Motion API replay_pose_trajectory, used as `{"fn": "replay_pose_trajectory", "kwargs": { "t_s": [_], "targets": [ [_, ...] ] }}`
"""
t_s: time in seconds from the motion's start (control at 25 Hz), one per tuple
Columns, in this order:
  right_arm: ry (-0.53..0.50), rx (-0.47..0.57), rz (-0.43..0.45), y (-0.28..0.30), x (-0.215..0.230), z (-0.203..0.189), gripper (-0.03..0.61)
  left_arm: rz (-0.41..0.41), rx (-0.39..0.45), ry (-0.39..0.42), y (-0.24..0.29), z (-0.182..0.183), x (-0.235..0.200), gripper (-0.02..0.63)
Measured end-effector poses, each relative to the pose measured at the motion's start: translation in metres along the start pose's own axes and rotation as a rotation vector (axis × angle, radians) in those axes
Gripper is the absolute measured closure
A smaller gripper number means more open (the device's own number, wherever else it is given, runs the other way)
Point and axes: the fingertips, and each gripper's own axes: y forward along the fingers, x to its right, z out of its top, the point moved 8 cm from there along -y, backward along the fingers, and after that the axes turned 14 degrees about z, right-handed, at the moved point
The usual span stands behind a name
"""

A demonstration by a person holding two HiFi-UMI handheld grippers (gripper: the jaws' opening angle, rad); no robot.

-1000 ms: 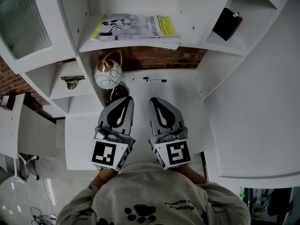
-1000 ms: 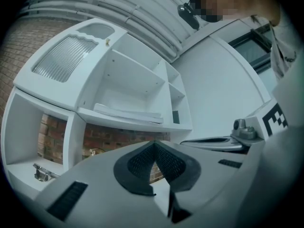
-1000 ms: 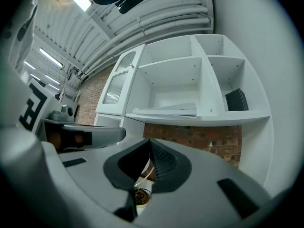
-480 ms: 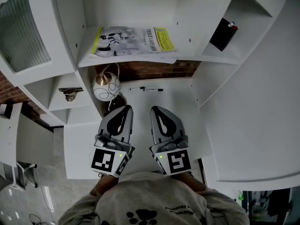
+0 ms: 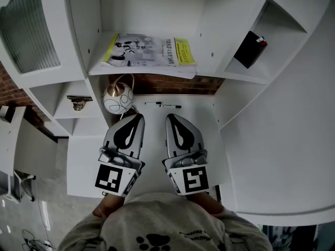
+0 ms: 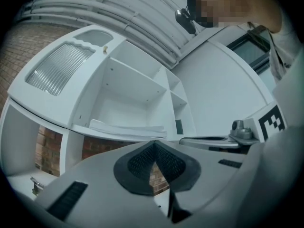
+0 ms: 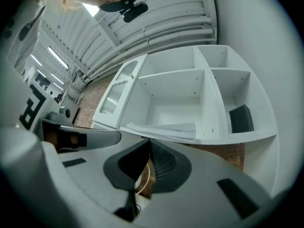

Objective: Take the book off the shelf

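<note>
Landmark taken: the middle compartment (image 5: pixel 152 14) of the white shelf unit (image 5: pixel 84 30). Contents of that compartment: one book (image 5: pixel 149 49), laid flat with the cover up, a yellow band on its right part and a yellow strip on its left edge. Its near edge lies along the compartment's front lip, and the right corner appears to overhang slightly. The room above the book inside the compartment is seen open to the top board. In the compartment to the right, a black box (image 5: pixel 251 48) leans against the wall. In a small compartment below and to the left, a small brass-coloured object (image 5: pixel 78 102) is noted; what it is cannot be told. Up and to the left, a ribbed glass door (image 5: pixel 23 27) is closed. Under the middle compartment a brick wall (image 5: pixel 162 82) is exposed, with a round white ornament (image 5: pixel 118 99) with gold lines below the compartment's left corner and a black marker pen (image 5: pixel 166 105) lying on the white desk (image 5: pixel 201 124). The left gripper (image 5: pixel 137 117) and the right gripper (image 5: pixel 171 117) are held side by side over the desk, below and well apart from the compartment. Each has its jaws closed together on nothing. Open desk is seen between the grippers and the compartment's front edge.
</note>
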Motion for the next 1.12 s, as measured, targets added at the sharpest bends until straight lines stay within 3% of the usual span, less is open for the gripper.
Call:
{"fn": "replay_pose_trajectory", "kwargs": {
  "t_s": [0.52,1.12],
  "targets": [
    [-0.034,0.014,0.070,0.020,0.025,0.004,0.560,0.035,0.032,0.050,0.018,0.014,-0.004,0.604],
    [-0.137,-0.023,0.125,0.033,0.043,0.021,0.559,0.010,0.079,0.288,0.041,0.046,-0.006,0.604]
  ]
}}
